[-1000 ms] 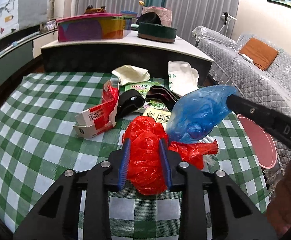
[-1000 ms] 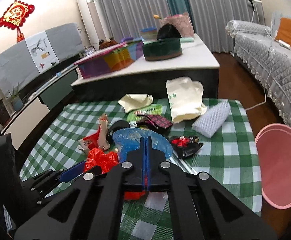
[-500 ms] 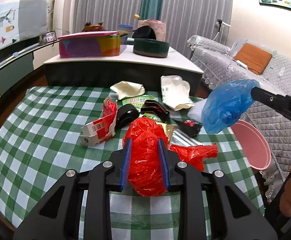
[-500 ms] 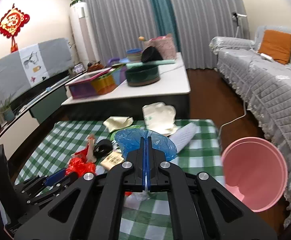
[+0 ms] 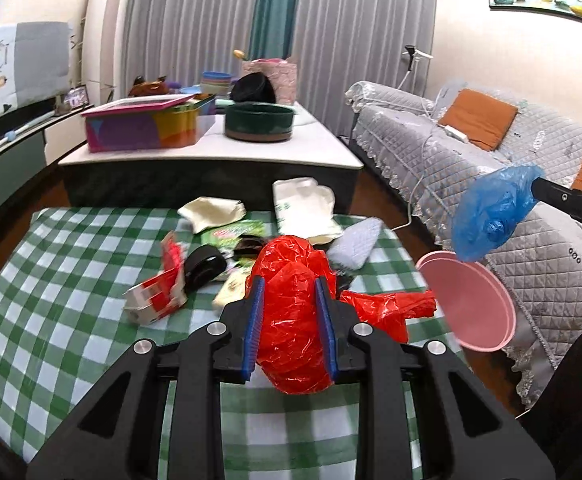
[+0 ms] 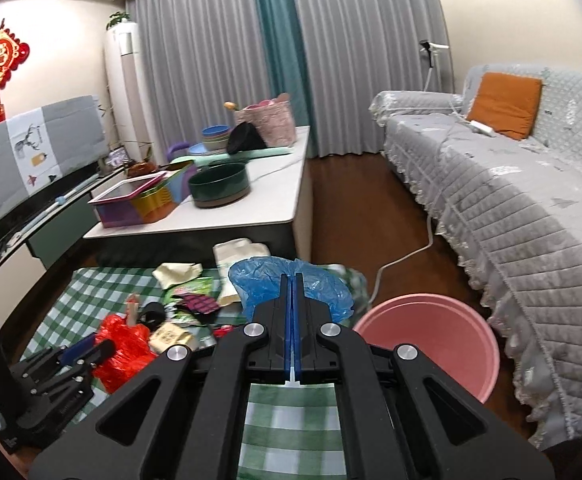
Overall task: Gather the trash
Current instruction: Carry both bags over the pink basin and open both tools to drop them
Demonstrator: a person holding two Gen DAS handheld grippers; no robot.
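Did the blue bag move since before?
Yes. The blue bag, pinched in the right gripper, went from above the checked table rightward, now above the pink bin.

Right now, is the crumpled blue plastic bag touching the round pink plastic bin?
Apart. In the left wrist view the blue bag hangs from the shut right gripper in the air, above the pink bin; sofa shows between bag and rim.

The right hand-held gripper [image 6: 293,280] now carries the blue bag [image 6: 291,286] off the surface [image 6: 291,420], just above the pink bin [image 6: 427,340]. The left hand-held gripper [image 5: 289,312] lifts the red bag [image 5: 293,312] higher above the clutter.
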